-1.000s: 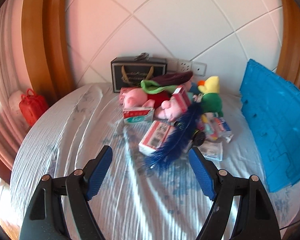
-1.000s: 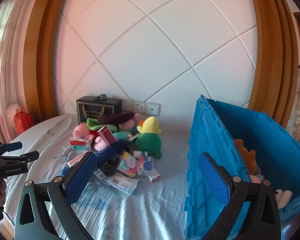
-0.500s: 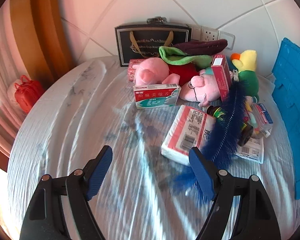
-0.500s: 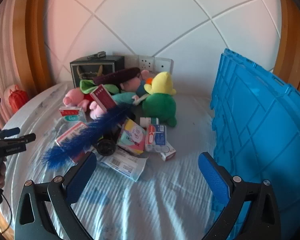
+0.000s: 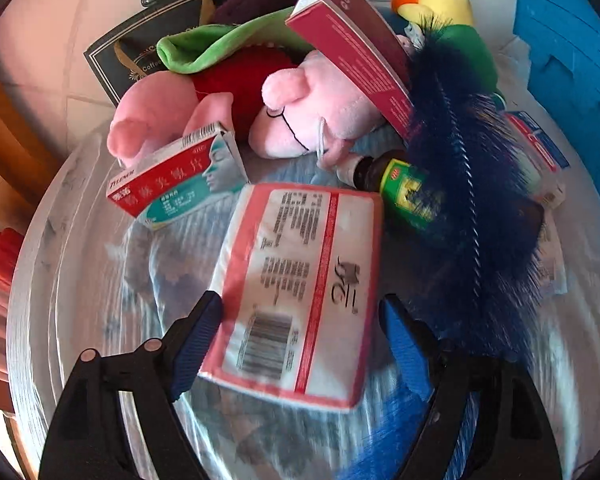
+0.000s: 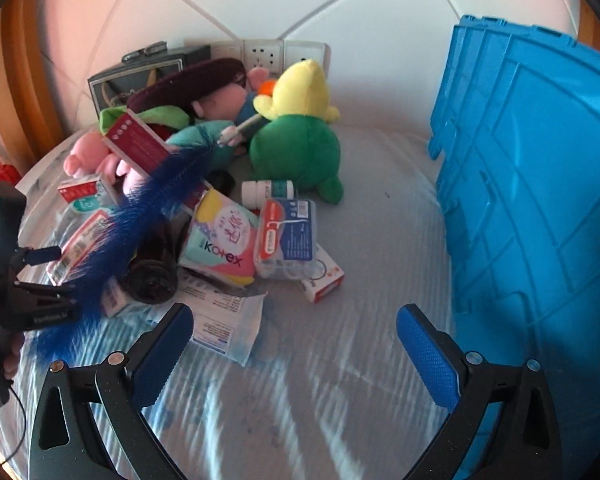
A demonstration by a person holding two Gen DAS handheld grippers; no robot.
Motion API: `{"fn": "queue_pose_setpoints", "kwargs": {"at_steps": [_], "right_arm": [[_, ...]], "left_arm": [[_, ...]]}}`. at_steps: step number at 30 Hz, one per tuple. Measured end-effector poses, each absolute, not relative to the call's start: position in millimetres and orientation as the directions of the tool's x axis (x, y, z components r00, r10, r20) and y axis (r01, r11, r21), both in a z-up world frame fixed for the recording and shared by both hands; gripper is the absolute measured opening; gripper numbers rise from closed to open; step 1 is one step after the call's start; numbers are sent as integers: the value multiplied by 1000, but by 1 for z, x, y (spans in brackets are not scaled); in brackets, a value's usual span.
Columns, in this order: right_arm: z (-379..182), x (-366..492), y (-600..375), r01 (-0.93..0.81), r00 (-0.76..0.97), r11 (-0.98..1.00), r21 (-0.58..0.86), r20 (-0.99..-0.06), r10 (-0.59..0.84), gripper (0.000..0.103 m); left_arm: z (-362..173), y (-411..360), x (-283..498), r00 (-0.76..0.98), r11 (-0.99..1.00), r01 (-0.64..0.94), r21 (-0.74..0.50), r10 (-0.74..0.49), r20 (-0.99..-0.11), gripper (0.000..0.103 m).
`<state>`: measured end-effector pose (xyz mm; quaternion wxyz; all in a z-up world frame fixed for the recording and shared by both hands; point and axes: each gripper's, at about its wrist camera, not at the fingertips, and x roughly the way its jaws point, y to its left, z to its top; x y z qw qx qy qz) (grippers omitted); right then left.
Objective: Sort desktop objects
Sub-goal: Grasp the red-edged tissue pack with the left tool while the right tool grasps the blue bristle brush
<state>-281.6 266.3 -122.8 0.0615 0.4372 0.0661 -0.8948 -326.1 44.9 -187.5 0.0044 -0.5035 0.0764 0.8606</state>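
Observation:
A red-and-white tissue pack (image 5: 300,280) lies flat on the striped cloth, its near end between the fingers of my left gripper (image 5: 300,344). The jaws stand open astride it, and I see no pad pressing on it. To the pack's right, a blue feather duster (image 5: 472,200) lies across a brown bottle (image 5: 404,192). Behind are a red-and-teal medicine box (image 5: 176,176), a pink plush (image 5: 312,116) and a dark red box (image 5: 352,48). My right gripper (image 6: 296,356) is open over bare cloth, in front of a Kotex pack (image 6: 224,240) and a floss box (image 6: 288,236).
A tall blue crate (image 6: 540,200) stands on the right. A green-and-yellow duck plush (image 6: 296,136), a white bottle (image 6: 268,190) and a black gift bag (image 5: 140,52) sit toward the wall. A red bag (image 5: 0,252) lies beyond the table's left edge. The left tool's black body (image 6: 4,280) shows at the left.
Both grippers have dropped and closed in on the pile. The left one now has the tissue pack between its fingers. Neither pair of jaws has visibly changed width.

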Motion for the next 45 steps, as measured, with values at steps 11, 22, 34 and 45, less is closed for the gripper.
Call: {"fn": "queue_pose_setpoints", "kwargs": {"at_steps": [11, 22, 34, 45], "right_arm": [[-143, -296, 236, 244, -530, -969, 23, -834, -153, 103], [-135, -290, 200, 321, -476, -945, 65, -851, -221, 92], [-135, -319, 139, 378, -368, -907, 185, -869, -331, 62], [-177, -335, 93, 382, -313, -919, 100, -921, -231, 43]], "left_arm": [[-176, 12, -279, -478, -998, 30, 57, -65, -876, 54], [-170, -13, -265, -462, -996, 34, 85, -91, -882, 59], [-181, -24, -300, -428, -997, -68, -39, 65, -902, 95], [-191, -29, -304, -446, -997, 62, -49, 17, -895, 84]]}}
